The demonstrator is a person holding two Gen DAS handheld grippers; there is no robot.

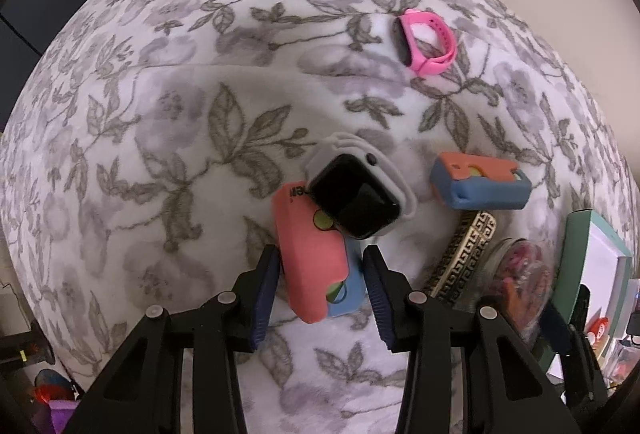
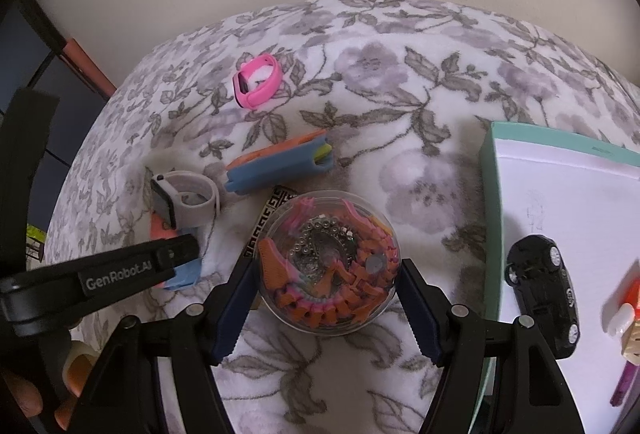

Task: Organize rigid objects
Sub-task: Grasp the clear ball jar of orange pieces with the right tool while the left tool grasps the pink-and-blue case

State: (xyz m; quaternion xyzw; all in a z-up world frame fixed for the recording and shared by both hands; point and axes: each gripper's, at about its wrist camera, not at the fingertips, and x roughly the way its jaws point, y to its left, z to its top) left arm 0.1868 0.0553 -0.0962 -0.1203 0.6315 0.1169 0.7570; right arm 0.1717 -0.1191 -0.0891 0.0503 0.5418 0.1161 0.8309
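My left gripper pinches the coral-and-blue case on the floral blanket, the grey smartwatch lying on its far end. My right gripper clamps the clear round container, mint tray edge near its right. Open blanket lies beyond the pink band.

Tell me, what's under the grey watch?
The grey smartwatch leans on the top end of a pink-and-blue case, covering part of its printed letters. Whatever else lies beneath the watch is hidden.
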